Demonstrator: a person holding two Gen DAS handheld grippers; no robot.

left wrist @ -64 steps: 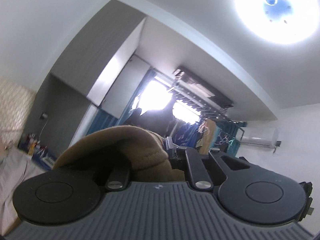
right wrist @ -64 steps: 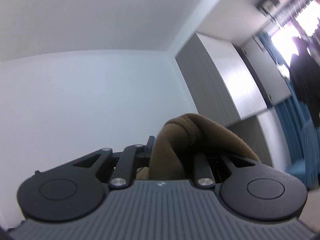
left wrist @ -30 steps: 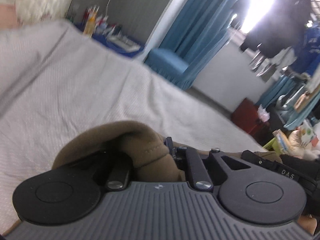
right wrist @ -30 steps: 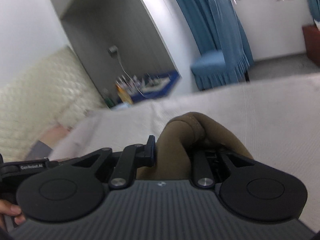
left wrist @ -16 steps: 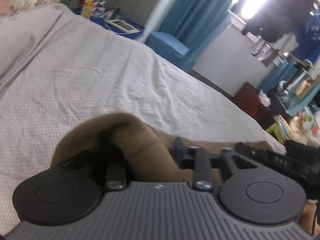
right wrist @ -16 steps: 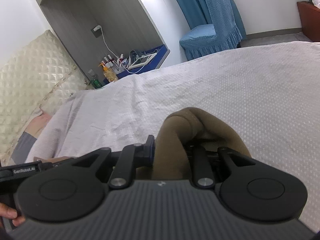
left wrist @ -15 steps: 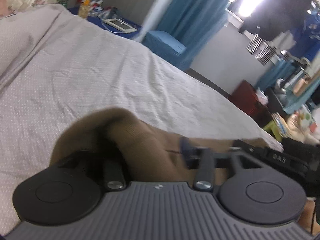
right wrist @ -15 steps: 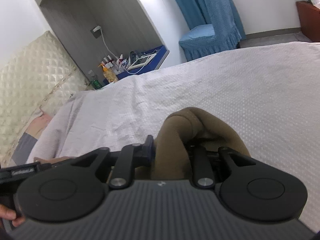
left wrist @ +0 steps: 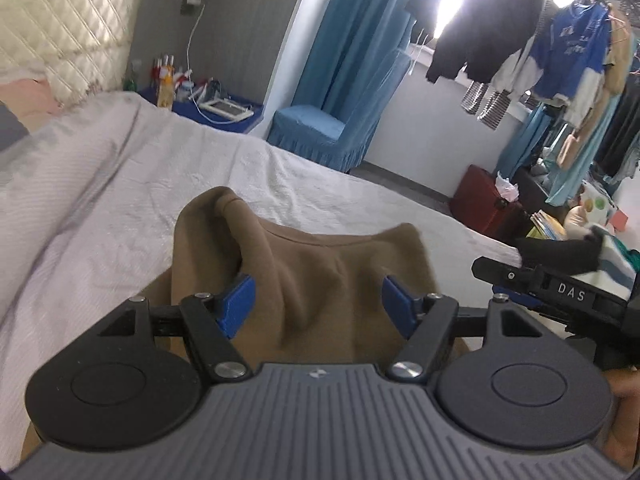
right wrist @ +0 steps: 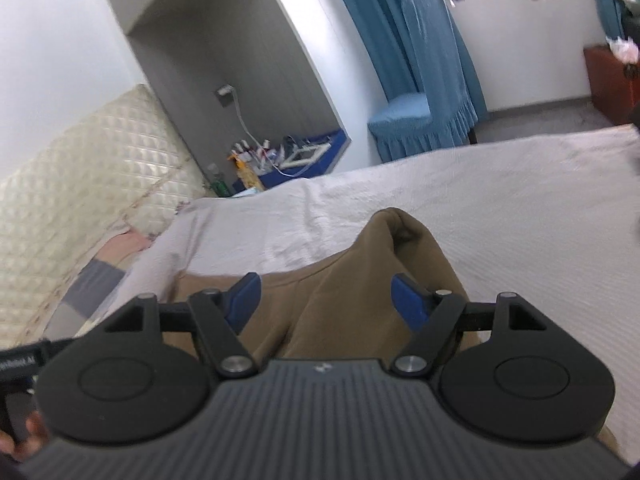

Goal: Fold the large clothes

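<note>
Now, from the left wrist, we are seeing the left gripper [left wrist: 316, 300] standing wide, its jaws having just been opening; the blue pads [left wrist: 236, 300] are sitting clear of the brown garment [left wrist: 320, 264], which is bunching up loosely between them without being pinched. The garment is lying on the white bed [left wrist: 100, 200], one fold peaking up at the left and its collar edge running across behind. At the right edge, the right gripper [left wrist: 560, 292] is showing side-on, too partial to judge from here. Beyond the bed, a blue chair [left wrist: 320, 128] is standing by the curtain [left wrist: 360, 40], with clothes [left wrist: 500, 32] hanging against the bright window. From the right wrist, we are seeing the right gripper [right wrist: 324, 300] likewise spread wide, jaws just opened, pads [right wrist: 408, 300] not pressing the garment [right wrist: 360, 292], which is humping up between them and spreading leftward over the bed [right wrist: 520, 200]. A quilted headboard [right wrist: 80, 168] is rising at the left, and the chair [right wrist: 420, 120] is standing beyond.
</note>
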